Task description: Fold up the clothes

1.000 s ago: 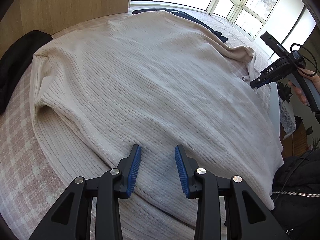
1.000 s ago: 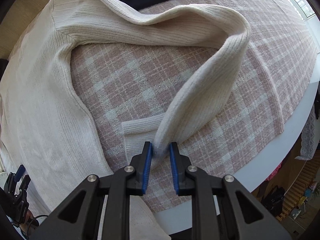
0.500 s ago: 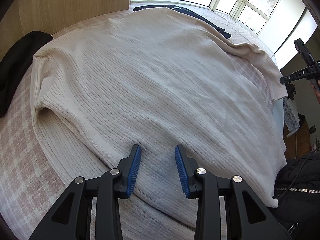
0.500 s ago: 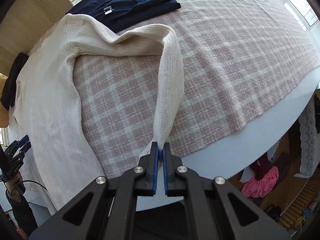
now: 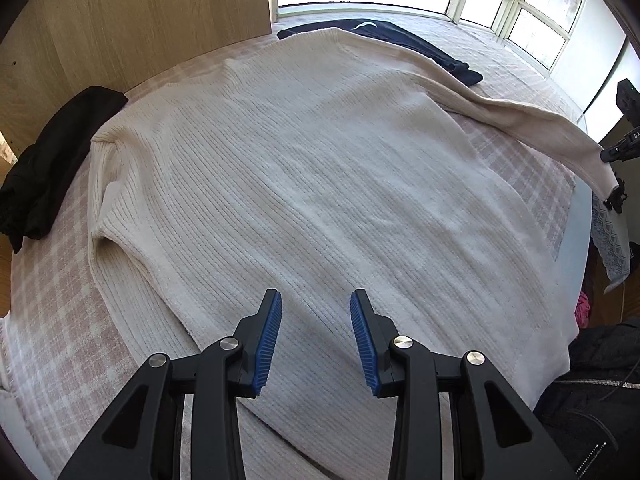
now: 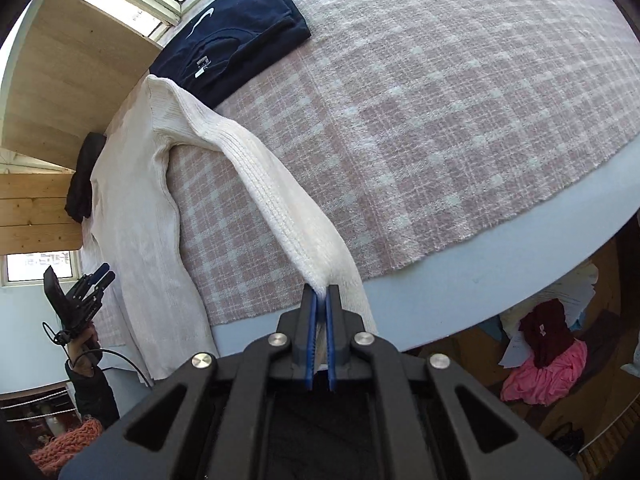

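A cream ribbed sweater (image 5: 304, 168) lies flat on the pink checked bedspread (image 6: 440, 120). Its right sleeve (image 6: 280, 204) is stretched out straight toward the bed's edge, and my right gripper (image 6: 320, 300) is shut on the cuff. From the left wrist view that sleeve (image 5: 532, 128) runs out to the right, where the right gripper (image 5: 618, 152) pinches its end. My left gripper (image 5: 316, 320) hovers open over the sweater's lower hem, nothing between its blue pads. It also shows small at the left of the right wrist view as the left gripper (image 6: 94, 284).
A folded navy garment (image 6: 232, 44) lies beyond the sweater's collar. A black garment (image 5: 52, 156) sits at the bed's left side by the wooden headboard (image 5: 132, 28). Off the bed's edge (image 6: 480, 264), pink and dark red clothes (image 6: 544, 356) lie on the floor.
The right gripper closed on the sleeve's cuff and pulled it outward past the bed's edge, straightening the bent sleeve. The left gripper rose slightly and stayed open.
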